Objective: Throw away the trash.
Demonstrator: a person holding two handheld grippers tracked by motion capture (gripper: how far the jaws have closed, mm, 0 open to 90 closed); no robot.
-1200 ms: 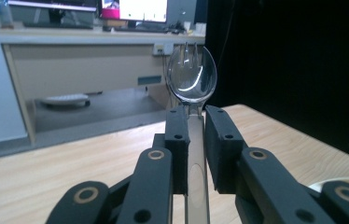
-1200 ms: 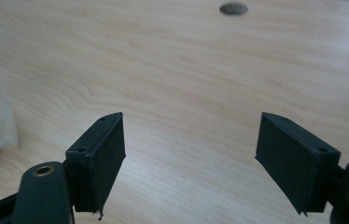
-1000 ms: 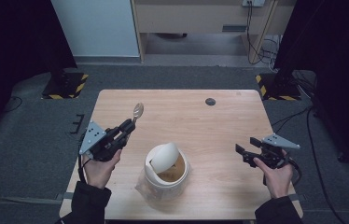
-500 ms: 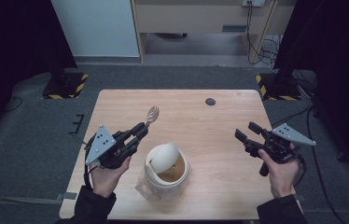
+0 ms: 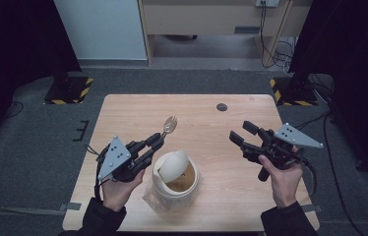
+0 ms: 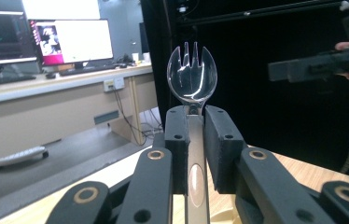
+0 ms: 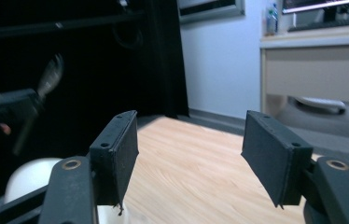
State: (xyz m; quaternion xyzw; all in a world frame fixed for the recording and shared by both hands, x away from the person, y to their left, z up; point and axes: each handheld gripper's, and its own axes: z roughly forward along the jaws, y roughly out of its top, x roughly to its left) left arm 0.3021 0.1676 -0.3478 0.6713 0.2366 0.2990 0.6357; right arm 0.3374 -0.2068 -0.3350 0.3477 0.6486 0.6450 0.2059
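Clamped on the handle of a clear plastic spork (image 5: 169, 126), my left gripper (image 5: 155, 143) sits above the left half of the light wooden table (image 5: 211, 128) in the high view, the spork's pronged bowl pointing up and away over the boards. Just beside it, toward the person, stands a squat white tub with a tilted domed lid (image 5: 174, 173), brown contents showing under the lid. My right gripper (image 5: 242, 134) hovers over the right half of the table, well apart from the tub, its jaws parted with nothing between them; they have just been closing a little. A small dark round disc (image 5: 221, 106) lies near the far edge.

From the left gripper view, I see the two black pads (image 6: 178, 148) pressed against the spork's handle (image 6: 196, 168), with the spork's bowl (image 6: 191, 76) upright above them. The right gripper shows blurred at the upper right.

From the right gripper view, my two black pads (image 7: 121, 154) stand apart over bare wood. At the left edge I see the left gripper (image 7: 9, 108) holding the blurred spork (image 7: 50, 72), and the white tub (image 7: 32, 177) below it.
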